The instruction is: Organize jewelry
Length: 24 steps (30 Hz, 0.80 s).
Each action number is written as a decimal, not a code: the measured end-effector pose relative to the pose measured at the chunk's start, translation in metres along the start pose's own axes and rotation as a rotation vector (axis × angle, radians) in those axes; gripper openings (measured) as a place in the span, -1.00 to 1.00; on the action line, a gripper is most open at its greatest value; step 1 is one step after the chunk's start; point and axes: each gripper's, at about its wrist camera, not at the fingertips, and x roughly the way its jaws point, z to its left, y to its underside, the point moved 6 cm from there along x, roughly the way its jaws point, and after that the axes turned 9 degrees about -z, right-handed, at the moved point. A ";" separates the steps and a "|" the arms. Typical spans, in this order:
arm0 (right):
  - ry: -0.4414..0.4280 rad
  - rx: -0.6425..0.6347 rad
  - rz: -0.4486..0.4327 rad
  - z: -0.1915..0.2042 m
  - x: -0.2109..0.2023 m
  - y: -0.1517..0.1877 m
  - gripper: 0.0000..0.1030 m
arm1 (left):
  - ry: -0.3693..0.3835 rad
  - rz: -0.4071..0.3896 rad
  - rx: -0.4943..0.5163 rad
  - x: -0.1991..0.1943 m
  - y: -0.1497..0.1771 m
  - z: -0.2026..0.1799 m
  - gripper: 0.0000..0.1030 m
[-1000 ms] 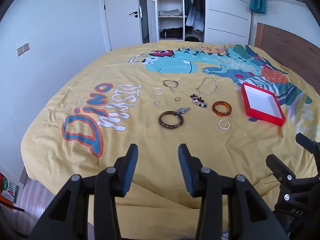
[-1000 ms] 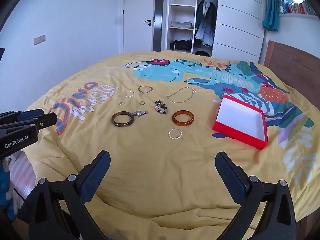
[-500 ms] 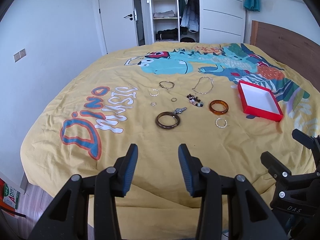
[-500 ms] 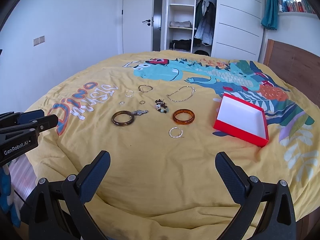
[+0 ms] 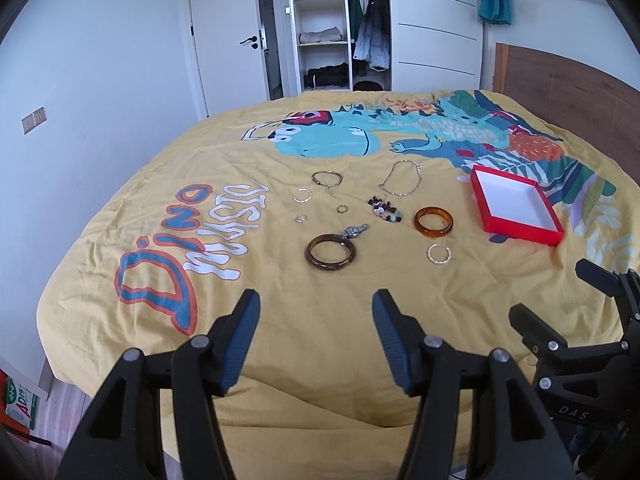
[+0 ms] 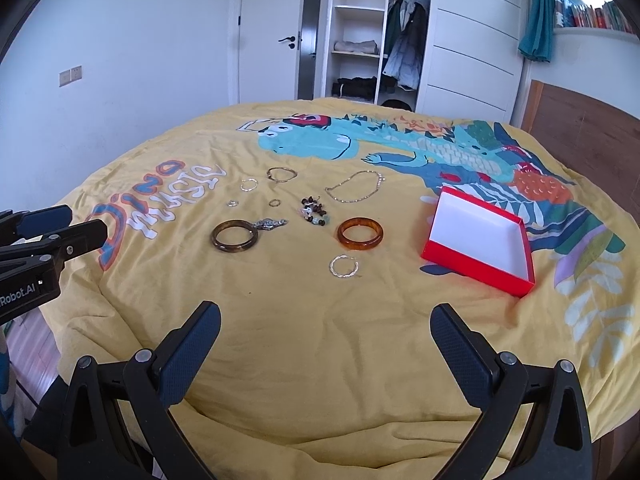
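Note:
Jewelry lies spread on a yellow dinosaur bedspread point(image 5: 320, 320). There is a dark brown bangle point(image 5: 330, 251) point(image 6: 234, 236), an amber bangle point(image 5: 433, 221) point(image 6: 359, 233), a small silver twisted ring point(image 5: 438, 254) point(image 6: 343, 266), a bead bracelet point(image 5: 385, 210) point(image 6: 314, 211), a chain necklace point(image 5: 402, 178) point(image 6: 354, 187) and several small rings. An empty red box with white inside point(image 5: 514, 206) point(image 6: 480, 240) sits to the right. My left gripper point(image 5: 316, 312) and right gripper point(image 6: 326, 328) are both open and empty, near the bed's front edge, short of the jewelry.
A wooden headboard point(image 5: 568, 92) stands at the right. An open wardrobe point(image 5: 340, 28) and a white door point(image 5: 232, 44) are beyond the bed. The floor point(image 5: 60, 396) shows at the lower left past the bed's edge.
Both grippers have moved slightly forward toward the jewelry. The left gripper's jaws have opened a little wider. Nothing on the bed has moved.

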 end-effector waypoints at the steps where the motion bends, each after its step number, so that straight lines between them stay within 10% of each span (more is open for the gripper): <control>1: 0.002 0.000 0.002 0.000 0.002 0.000 0.99 | 0.001 0.001 -0.001 0.001 0.000 0.000 0.10; 24: 0.003 0.002 0.046 -0.002 0.036 0.009 0.99 | -0.001 0.075 -0.018 0.040 0.012 0.003 0.10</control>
